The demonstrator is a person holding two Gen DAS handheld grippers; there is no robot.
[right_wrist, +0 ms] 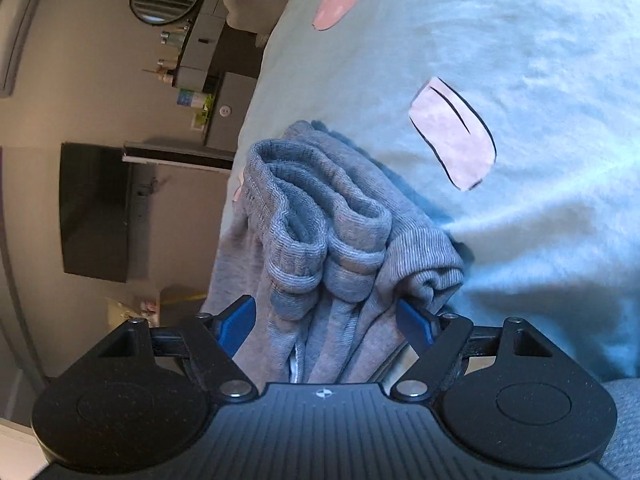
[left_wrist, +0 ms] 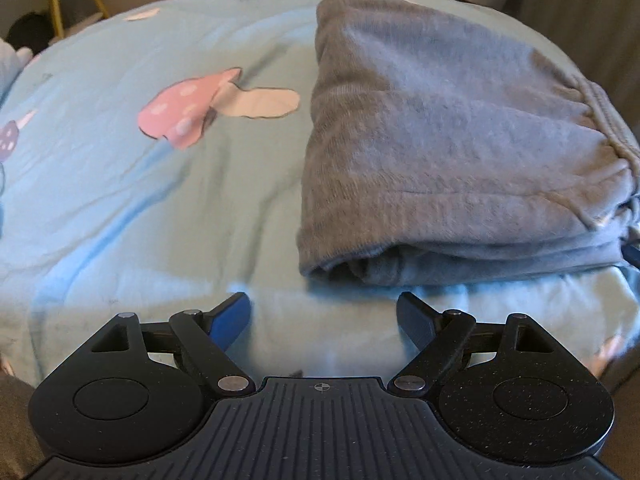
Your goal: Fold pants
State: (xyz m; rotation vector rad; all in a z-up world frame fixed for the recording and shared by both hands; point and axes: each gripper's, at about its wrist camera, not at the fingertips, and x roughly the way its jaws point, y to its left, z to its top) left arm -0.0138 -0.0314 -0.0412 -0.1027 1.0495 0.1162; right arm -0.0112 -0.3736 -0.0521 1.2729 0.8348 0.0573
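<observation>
Your right tongs [right_wrist: 326, 322] stand spread around the pants' [left_wrist: 460, 152] cuffs [right_wrist: 320, 240] near the bed [left_wrist: 160, 200] edge, left tongs [left_wrist: 324, 316] spread and empty: close squarely on all layers before lifting.

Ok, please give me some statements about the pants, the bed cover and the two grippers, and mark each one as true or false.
1. The pants are gray and lie folded in layers on the bed cover. True.
2. The left gripper is shut on the pants. False: its fingers are spread open and nothing is between them; the pants lie ahead of it.
3. The bed cover is light blue with a pink mushroom printed on it. True.
4. The right gripper hangs over bare bed cover, far from the pants. False: gray cloth lies between its open fingers.
5. The bunched ribbed cuffs show in the right wrist view. True.
</observation>
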